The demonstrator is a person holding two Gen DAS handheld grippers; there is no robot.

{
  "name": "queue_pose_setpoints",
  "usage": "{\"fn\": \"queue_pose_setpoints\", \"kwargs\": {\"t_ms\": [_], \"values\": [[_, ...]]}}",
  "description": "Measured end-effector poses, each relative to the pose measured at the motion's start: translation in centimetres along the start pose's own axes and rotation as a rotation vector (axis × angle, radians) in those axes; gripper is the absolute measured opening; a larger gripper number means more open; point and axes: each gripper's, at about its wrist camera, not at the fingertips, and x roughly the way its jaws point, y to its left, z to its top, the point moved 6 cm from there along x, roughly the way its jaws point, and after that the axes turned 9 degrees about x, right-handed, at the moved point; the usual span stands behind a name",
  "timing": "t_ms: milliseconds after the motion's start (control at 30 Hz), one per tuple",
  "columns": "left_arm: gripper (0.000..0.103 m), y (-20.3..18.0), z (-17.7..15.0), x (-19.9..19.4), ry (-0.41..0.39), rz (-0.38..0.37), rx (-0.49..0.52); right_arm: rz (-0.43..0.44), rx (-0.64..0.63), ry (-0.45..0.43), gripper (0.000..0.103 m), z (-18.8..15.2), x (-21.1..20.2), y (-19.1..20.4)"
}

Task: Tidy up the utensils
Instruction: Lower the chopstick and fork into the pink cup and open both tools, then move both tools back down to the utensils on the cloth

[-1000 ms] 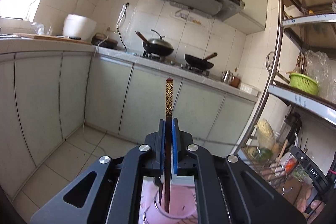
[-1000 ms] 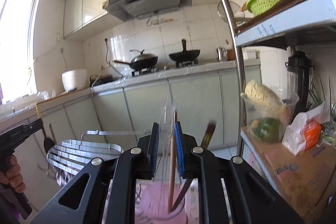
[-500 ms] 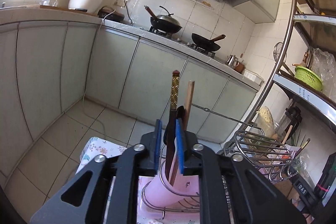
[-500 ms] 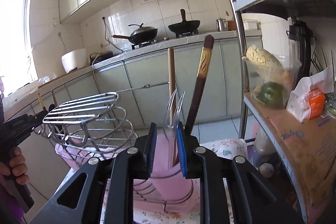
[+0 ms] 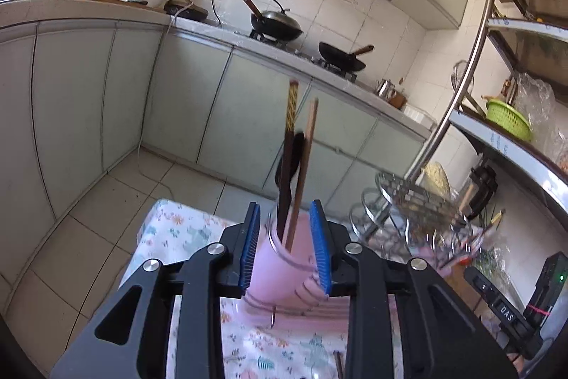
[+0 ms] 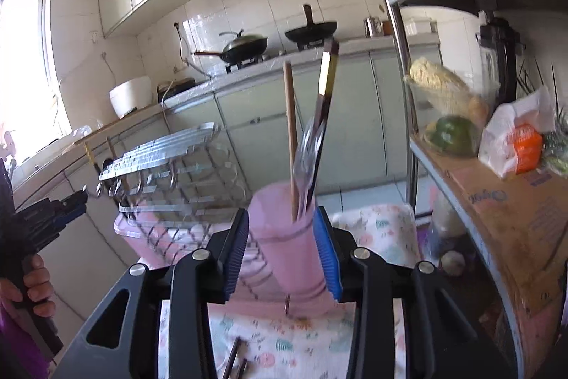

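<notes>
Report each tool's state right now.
Left tool: opening, holds nothing; the pink cup stands between its pads, untouched.
Right tool: opening, holds nothing; pink cup between its pads.

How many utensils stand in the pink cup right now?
3, possibly more hidden inside the pink plastic cup: a plain wooden chopstick, a dark gold-patterned chopstick leaning right, and a clear plastic fork between them.

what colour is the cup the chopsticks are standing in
Pink. The cup shows best in the right wrist view, between the pads.
</notes>
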Motion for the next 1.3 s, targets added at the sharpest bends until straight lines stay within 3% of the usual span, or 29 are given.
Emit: {"fn": "queue_pose_setpoints", "kwargs": {"t_ms": [267, 633, 900, 1300], "values": [[0.029, -1.6, -5.6, 0.7, 0.179, -0.048, 0.031, 0.000, -0.003, 0.144, 0.037, -4.3, 0.0, -0.3], [0.029, -4.3, -12.6, 1.4, 0.402, -0.126, 0.057, 0.040, 0.145, 0.416, 0.037, -10.1, 1.8, -2.0], [0.029, -4.3, -15.0, 1.8, 0.470, -0.124, 0.049, 0.027, 0.127, 0.506, 0.037, -13.3, 2.6, -1.5], [0.029, -5.0, -16.1, 2.8, 0.518, -0.132, 0.054, 0.032, 0.122, 0.546, 0.037, -14.6, 3.1, -1.3]]}}
